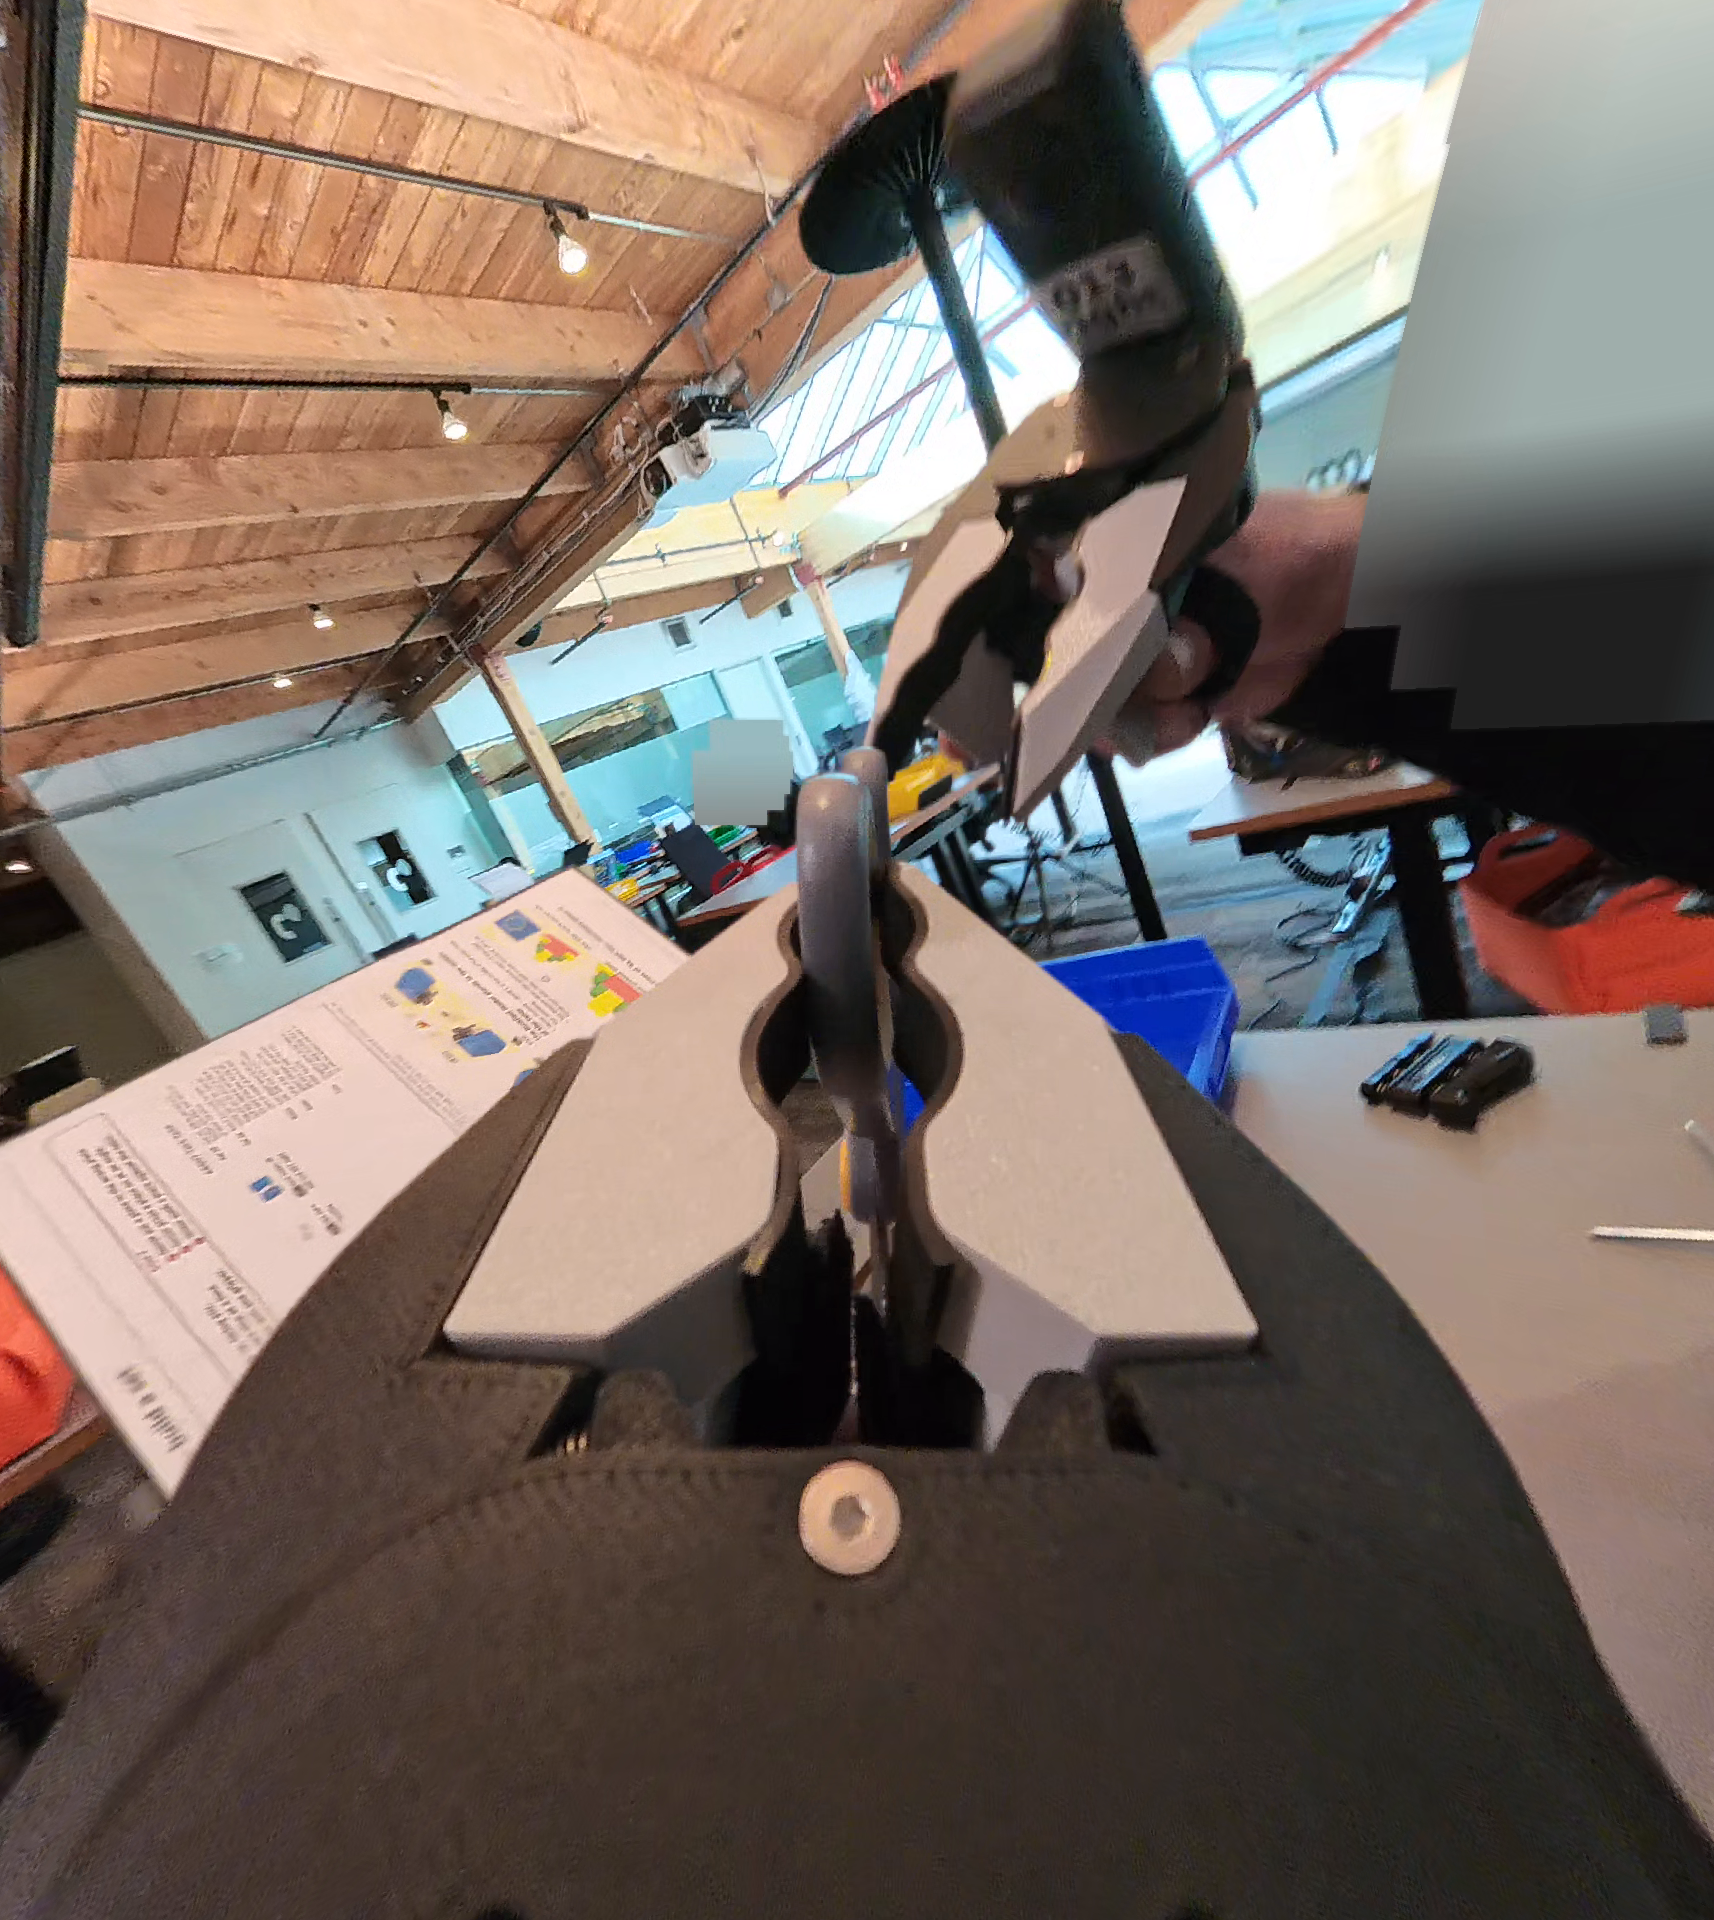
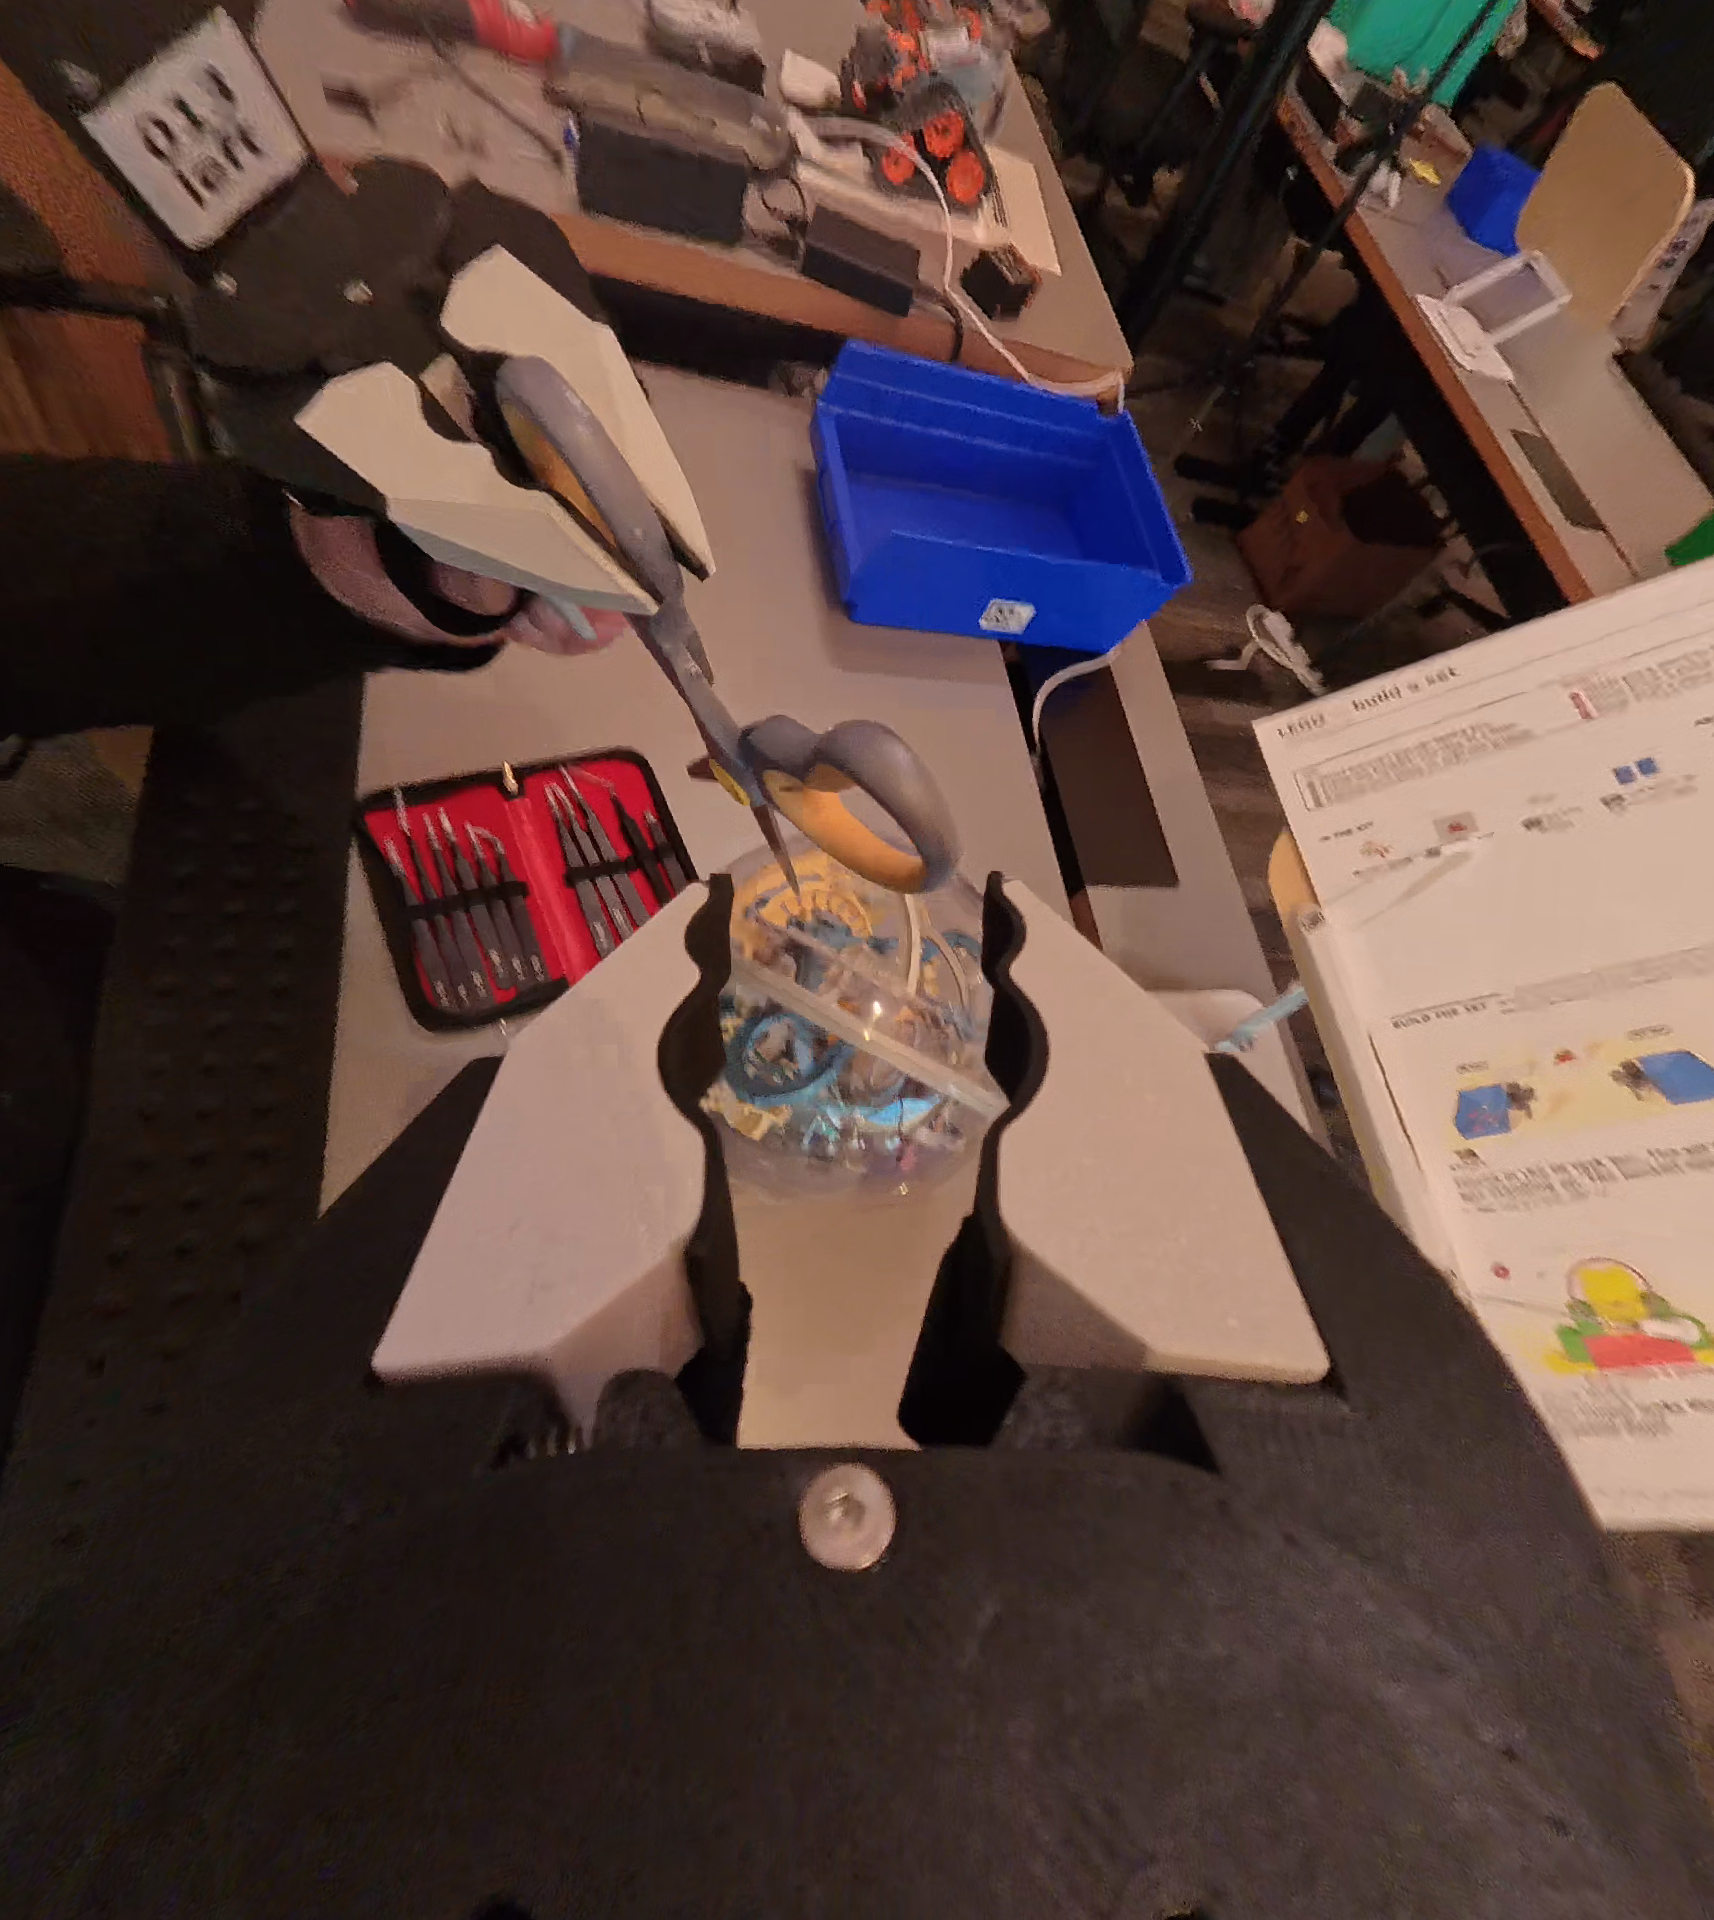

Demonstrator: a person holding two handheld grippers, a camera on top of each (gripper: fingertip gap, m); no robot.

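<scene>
In the right wrist view, the ball sits on the worktop between the right gripper's fingers. The scissors hang above it, one handle loop clamped in the left gripper up and to the left, the other loop just over the ball. The tweezer case lies left of the ball, the bin behind it, the instruction sheet to the right. In the left wrist view, tools lie on the worktop to the right.
</scene>
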